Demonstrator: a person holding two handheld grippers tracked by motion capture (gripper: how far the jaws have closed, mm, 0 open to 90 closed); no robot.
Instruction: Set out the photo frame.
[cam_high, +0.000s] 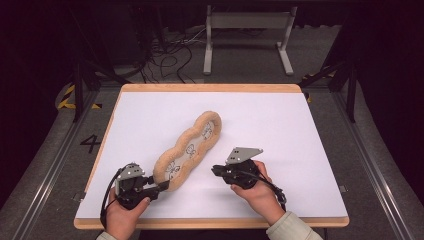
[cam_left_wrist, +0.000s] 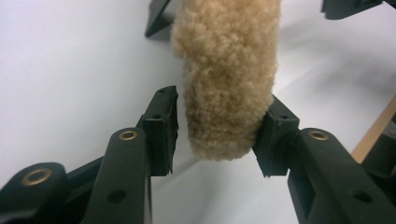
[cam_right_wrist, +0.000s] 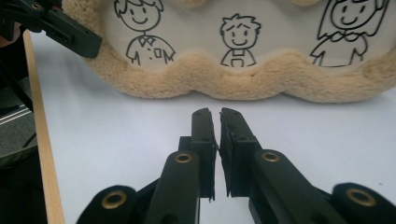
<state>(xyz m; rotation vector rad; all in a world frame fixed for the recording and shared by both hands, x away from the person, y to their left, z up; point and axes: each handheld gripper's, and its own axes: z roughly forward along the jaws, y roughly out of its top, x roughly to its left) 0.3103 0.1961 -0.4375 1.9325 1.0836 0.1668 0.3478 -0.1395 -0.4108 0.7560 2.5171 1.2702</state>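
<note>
While my left gripper (cam_left_wrist: 217, 133) has its jaws spread around the near end of the long tan fleecy cushion with cartoon kids drawn on its pale centre (cam_high: 188, 150), only the right-hand jaw looks to be touching the fluff. My right gripper (cam_right_wrist: 216, 116) has its jaws pressed together, empty, pointing at the cushion's side, just short of it, on the white desk (cam_high: 280, 125).

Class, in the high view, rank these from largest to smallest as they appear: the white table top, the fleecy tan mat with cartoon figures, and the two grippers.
1. White table top.
2. Fleecy tan mat.
3. Left gripper and right gripper: they look about alike, so no ranking between them.
</note>
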